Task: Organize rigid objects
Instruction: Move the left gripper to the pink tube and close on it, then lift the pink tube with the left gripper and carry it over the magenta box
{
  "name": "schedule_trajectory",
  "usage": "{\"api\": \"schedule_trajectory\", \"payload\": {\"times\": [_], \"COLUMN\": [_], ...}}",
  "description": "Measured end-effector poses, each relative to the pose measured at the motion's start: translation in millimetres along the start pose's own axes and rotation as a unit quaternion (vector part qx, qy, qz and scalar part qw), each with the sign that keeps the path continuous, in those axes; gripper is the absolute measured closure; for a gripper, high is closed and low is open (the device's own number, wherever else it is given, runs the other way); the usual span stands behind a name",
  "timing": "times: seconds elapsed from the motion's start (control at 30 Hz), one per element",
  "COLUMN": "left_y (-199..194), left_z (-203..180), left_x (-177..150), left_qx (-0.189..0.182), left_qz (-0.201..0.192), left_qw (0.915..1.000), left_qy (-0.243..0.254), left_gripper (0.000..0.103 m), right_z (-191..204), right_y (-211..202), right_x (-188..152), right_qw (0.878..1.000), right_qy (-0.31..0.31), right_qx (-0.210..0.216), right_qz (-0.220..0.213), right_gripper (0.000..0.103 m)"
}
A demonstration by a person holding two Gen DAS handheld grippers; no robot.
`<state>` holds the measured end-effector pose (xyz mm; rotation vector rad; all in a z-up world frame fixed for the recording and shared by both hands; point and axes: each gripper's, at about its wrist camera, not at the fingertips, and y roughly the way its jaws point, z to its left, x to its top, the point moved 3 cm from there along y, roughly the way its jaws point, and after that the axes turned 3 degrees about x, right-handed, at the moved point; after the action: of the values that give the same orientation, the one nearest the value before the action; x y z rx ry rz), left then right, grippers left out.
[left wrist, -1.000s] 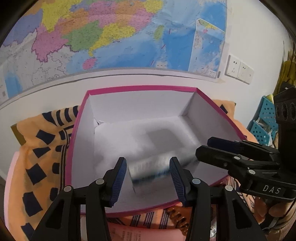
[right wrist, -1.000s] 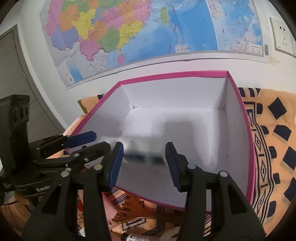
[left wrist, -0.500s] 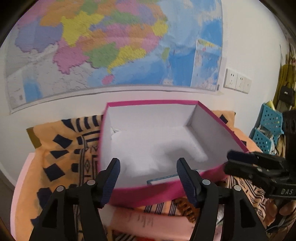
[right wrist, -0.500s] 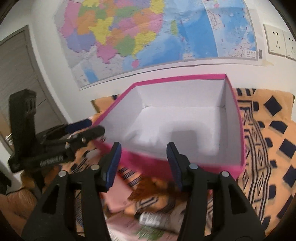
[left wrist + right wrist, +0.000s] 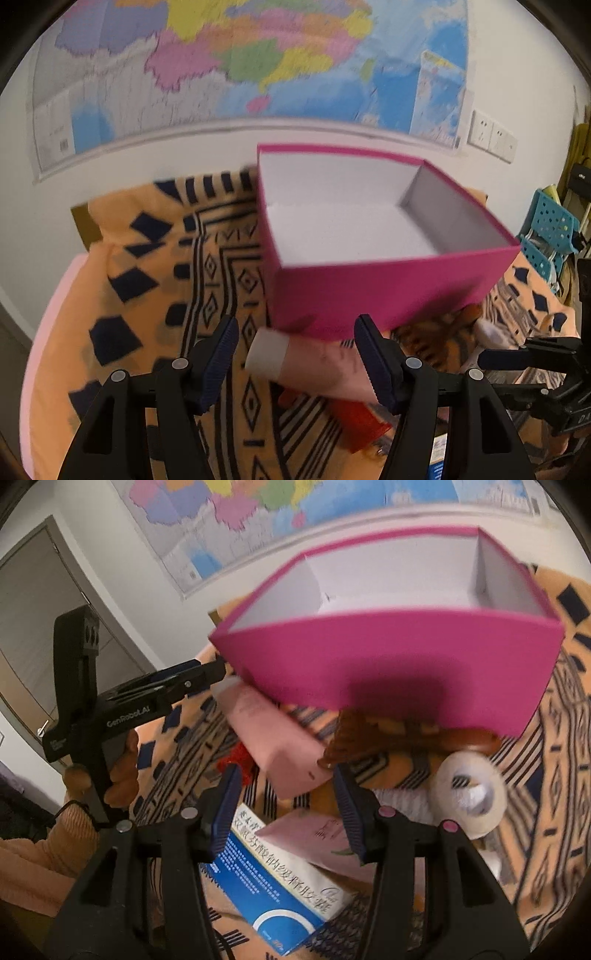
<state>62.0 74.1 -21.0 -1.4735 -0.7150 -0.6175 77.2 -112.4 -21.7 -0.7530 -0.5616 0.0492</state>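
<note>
We hold our left gripper (image 5: 295, 360) with its fingers spread wide and empty, above a pink tube (image 5: 314, 363) with a white cap that lies on the orange patterned cloth (image 5: 147, 266) just in front of the magenta box (image 5: 369, 295). The box stands open, its white inside showing nothing from either view. Our right gripper (image 5: 288, 805) also has its fingers apart, gripping nothing, over the cluster before the box: the pink tube (image 5: 273, 738), a brown hair claw (image 5: 369, 738) touching the box's front wall (image 5: 406, 672), a roll of white tape (image 5: 469, 794) to the right, a pink packet (image 5: 317, 838) and a blue-and-white medicine box (image 5: 280, 886) nearest the camera. Something red (image 5: 236, 757) peeks out beside the tube. A wall map (image 5: 258, 55) hangs behind.
</note>
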Motion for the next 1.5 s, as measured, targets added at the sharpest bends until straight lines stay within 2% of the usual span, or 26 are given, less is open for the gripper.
{"api": "schedule_trajectory", "payload": {"times": [0.33,0.6,0.97,1.03,1.1,1.5], "left_y": [16.5,24.3,19.2,17.1,16.7,-2.4], "left_z": [5.6,8.0,4.8,4.7,5.6,11.7], "left_x": [-10.7,-12.8,-15.2,-16.0,-16.4,-32.2], "left_qx": [-0.01,-0.032,-0.046,-0.045,-0.043,-0.061], "left_qz": [0.028,0.044,0.049,0.048,0.048,0.046], "left_qw": [0.9995,0.9985,0.9976,0.9977,0.9977,0.997], "left_qy": [0.006,0.008,0.02,0.019,0.019,-0.01], "left_gripper": [0.037,0.037,0.037,0.037,0.037,0.037], "right_z": [5.2,6.5,-10.0,-11.2,-13.4,5.7], "right_y": [27.6,42.4,43.9,43.5,42.3,27.4], "right_x": [-3.8,-0.6,0.4,0.3,-2.0,-6.1], "right_qw": [0.998,0.997,0.997,0.997,0.997,0.999], "right_qy": [0.013,0.011,0.06,0.063,0.061,0.024], "right_qx": [-0.018,-0.04,-0.01,-0.012,-0.014,-0.035], "right_qz": [0.051,0.069,0.039,0.035,0.036,0.017], "right_gripper": [0.05,0.048,0.048,0.051,0.057,0.06]}}
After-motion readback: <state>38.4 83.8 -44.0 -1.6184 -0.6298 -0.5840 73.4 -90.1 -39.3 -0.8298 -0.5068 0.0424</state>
